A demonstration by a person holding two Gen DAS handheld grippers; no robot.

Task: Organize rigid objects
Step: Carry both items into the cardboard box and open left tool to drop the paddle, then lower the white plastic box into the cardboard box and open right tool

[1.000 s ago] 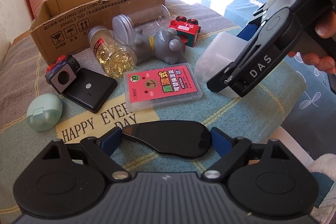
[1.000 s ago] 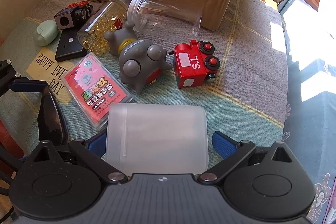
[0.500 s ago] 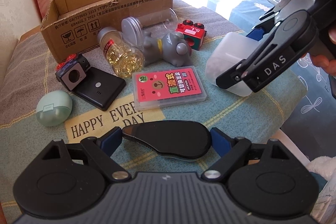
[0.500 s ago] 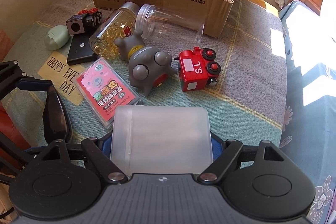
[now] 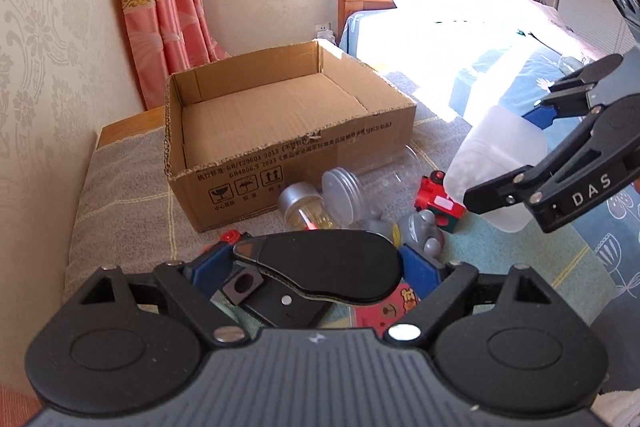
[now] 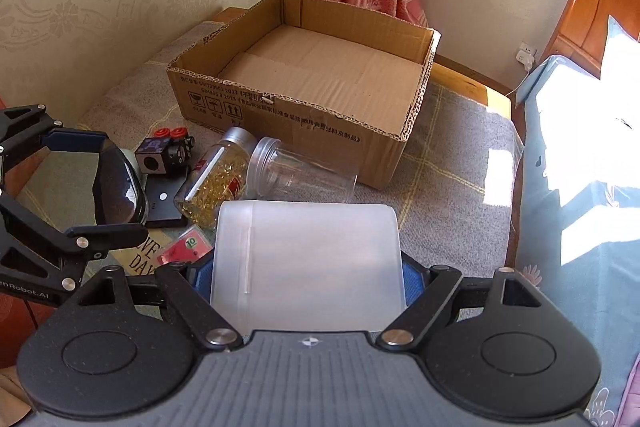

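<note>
Holding a frosted plastic box [image 6: 306, 263] clamped between the blue pads of our right gripper [image 6: 308, 267], we kept it raised above the cloth-covered table [image 6: 448, 187], short of the open cardboard box [image 6: 304, 83]. Our left gripper [image 5: 316, 267] gripped a flat black oval object [image 5: 324, 267] between its pads. Below lay a pill bottle [image 6: 212, 183], a clear jar [image 6: 296, 179], a red toy train [image 5: 436, 203] and a grey toy [image 5: 420, 231].

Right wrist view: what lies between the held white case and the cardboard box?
Right wrist view: two jars on their sides, a clear empty jar and a capsule bottle.
</note>
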